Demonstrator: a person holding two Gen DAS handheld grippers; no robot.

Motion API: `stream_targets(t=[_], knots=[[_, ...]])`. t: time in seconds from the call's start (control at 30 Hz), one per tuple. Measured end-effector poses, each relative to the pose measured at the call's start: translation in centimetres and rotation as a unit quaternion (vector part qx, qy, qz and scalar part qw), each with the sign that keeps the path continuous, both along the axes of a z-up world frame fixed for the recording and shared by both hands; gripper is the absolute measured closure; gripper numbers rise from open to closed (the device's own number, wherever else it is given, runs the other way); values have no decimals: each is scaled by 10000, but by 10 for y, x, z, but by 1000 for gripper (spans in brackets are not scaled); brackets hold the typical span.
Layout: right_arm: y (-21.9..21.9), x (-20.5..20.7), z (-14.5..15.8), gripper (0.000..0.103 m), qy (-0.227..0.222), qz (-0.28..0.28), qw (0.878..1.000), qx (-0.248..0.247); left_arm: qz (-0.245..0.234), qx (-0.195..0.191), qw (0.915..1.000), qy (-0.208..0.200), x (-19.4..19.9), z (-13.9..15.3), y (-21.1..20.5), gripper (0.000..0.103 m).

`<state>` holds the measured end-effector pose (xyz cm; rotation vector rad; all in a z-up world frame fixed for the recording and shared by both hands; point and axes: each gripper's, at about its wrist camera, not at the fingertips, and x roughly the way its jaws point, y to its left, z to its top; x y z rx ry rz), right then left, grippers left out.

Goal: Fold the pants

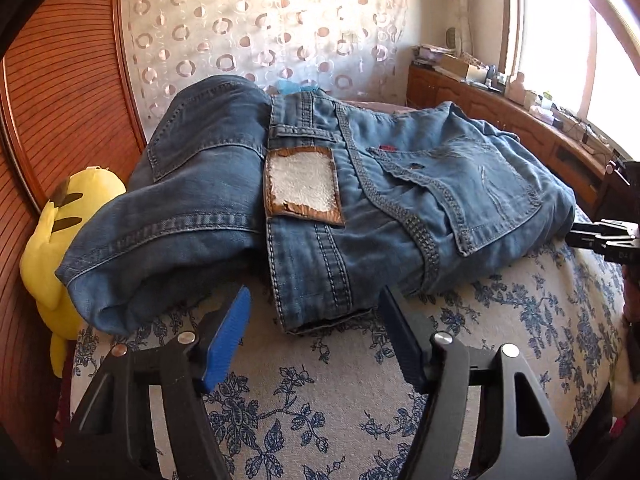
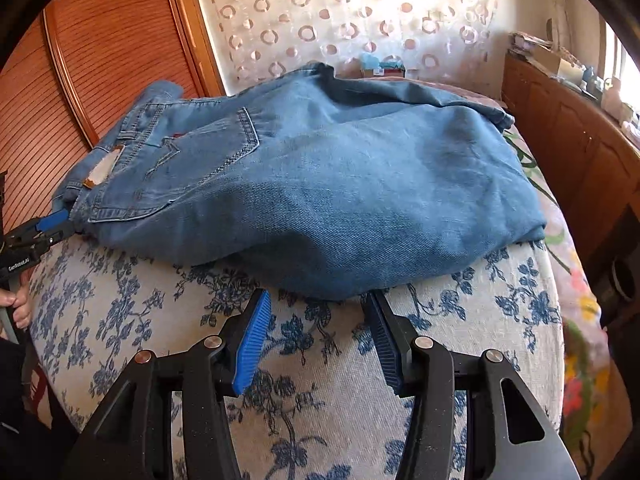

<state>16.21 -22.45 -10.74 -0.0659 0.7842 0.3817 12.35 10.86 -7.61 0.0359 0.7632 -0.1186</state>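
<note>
Both grippers, left (image 1: 314, 312) and right (image 2: 318, 320), spread empty beside the jeans (image 2: 320, 184); fold looks near-complete; next we tidy edges.

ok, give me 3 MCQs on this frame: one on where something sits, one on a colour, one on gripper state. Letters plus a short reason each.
1. Where is the yellow plush toy?
A. on top of the jeans
B. beside the bed's edge, next to the wooden panel
C. on the sideboard by the window

2. What colour are the ribbed pads on the fingers?
A. blue
B. red
C. white

3. How does the left gripper stand?
A. shut on the waistband
B. shut on the floral cover
C. open, holding nothing

Answers:
1 B: it sits past the jeans, against the wood.
2 A: both wrist views show blue pads.
3 C: its fingers stand apart just short of the jeans; the right gripper is open too.
</note>
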Motion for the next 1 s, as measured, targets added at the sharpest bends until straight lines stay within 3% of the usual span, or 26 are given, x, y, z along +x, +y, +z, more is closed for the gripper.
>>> stream_targets(t=[0.2,0.33,0.43,0.7,1.0], knots=[[10,14,0,55,-43,-81,9999,70,-125,-136,9998,96,9,-2,1,56],[8,14,7,89,-281,-39,9994,177,-216,-139,9997,-15,7,6,-2,73],[6,9,11,95,-460,42,9983,365,-262,-149,9995,-85,5,14,-5,82],[4,-17,33,98,-912,133,9953,302,-231,-186,9972,-687,-14,68,-11,85],[-10,-84,47,98,-1301,486,9896,383,-98,-201,9916,-1271,-55,122,6,85]])
